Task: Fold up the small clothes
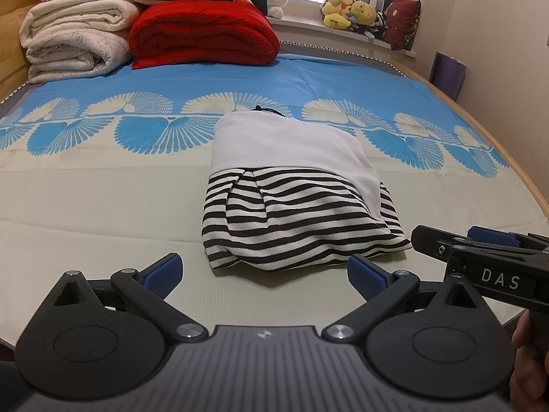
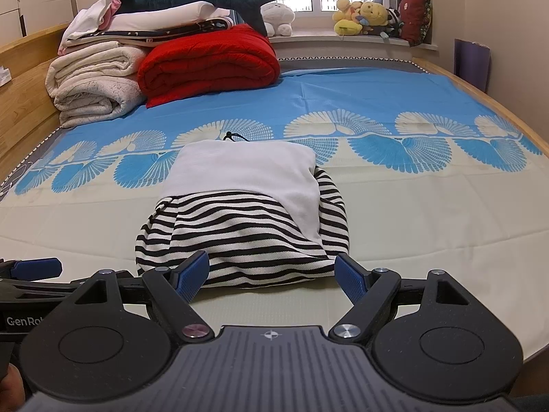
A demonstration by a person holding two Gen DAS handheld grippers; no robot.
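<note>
Striped garment [image 2: 240, 237] looks folded into a compact bundle on the bed [image 2: 429, 240]. I've got left gripper [image 1: 264, 276] and right gripper [image 2: 272, 276] fingers spread, grasping nothing. Probably done, or one tidy-up left.

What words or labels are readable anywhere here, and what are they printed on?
"DAS": white letters on the black side of the right gripper, seen from the left wrist.
"GenRo", cut off by the left gripper's own frame: white letters on its black side, seen from the right wrist.
Nothing else readable.

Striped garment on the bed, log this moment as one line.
garment: striped garment folded on bed | left gripper: open, empty | right gripper: open, empty, at near edge
</note>
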